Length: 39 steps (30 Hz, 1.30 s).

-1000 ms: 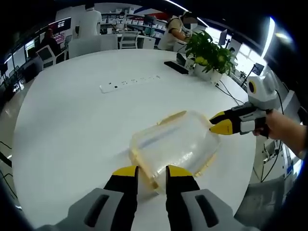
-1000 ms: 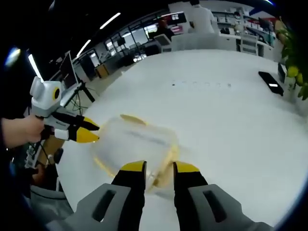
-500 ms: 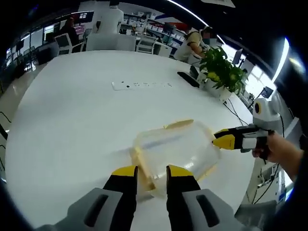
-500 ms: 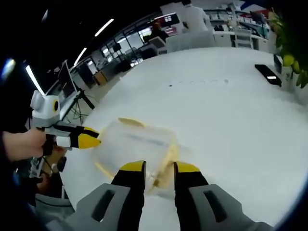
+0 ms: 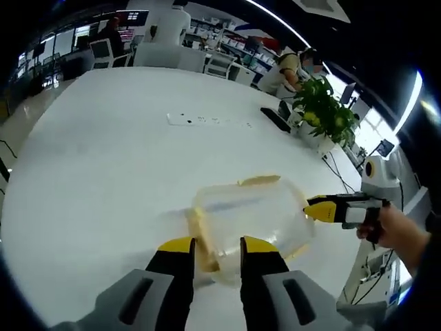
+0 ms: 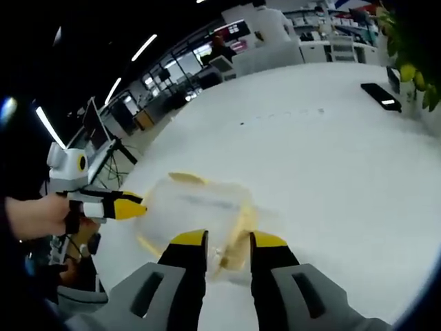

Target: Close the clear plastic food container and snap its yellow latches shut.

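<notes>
The clear plastic food container [image 5: 251, 217] lies on the white round table [image 5: 103, 172], and its yellow latches [image 5: 258, 181] stick out flat from its sides. My left gripper [image 5: 217, 247] is open, its tips over the container's near end, where a yellow latch [image 5: 204, 241] shows between the jaws. The right gripper [image 5: 315, 208] comes in from the right, its tips at the container's far end. In the right gripper view the container [image 6: 196, 210] sits just beyond my right gripper [image 6: 229, 241], which is open. The left gripper [image 6: 131, 207] points at the container's other end.
A white power strip [image 5: 210, 121], a black device [image 5: 275, 118] and a potted plant [image 5: 322, 107] sit further back on the table. The black device [image 6: 381, 87] lies at the far right. People sit at desks behind. The table edge runs close to the left gripper's hand [image 6: 34, 217].
Both views have shifted a little with the hands. The grippers keep their places at the two ends of the container, with the same jaw gap.
</notes>
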Each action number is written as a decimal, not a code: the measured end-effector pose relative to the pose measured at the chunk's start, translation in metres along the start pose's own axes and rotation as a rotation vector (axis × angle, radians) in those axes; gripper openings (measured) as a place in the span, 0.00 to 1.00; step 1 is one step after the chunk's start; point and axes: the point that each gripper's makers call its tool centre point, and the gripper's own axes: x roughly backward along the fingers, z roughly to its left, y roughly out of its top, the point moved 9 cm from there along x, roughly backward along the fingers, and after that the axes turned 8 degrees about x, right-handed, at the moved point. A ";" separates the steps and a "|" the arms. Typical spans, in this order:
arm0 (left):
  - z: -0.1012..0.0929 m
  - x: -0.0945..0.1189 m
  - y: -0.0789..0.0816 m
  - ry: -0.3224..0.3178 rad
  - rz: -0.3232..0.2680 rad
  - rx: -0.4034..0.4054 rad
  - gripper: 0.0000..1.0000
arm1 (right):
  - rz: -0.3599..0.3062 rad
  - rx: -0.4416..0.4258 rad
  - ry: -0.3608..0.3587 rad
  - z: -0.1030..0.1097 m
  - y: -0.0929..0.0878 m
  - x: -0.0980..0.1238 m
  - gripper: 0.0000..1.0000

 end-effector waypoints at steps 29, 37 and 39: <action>0.002 -0.001 0.000 -0.049 0.051 0.122 0.15 | -0.020 -0.209 0.061 0.001 -0.017 -0.008 0.20; 0.001 0.006 -0.001 -0.061 0.050 0.134 0.14 | -0.006 -0.189 0.061 0.002 -0.013 -0.008 0.20; 0.001 0.006 0.000 -0.066 0.055 0.131 0.15 | -0.006 -0.195 0.063 0.001 -0.013 -0.008 0.22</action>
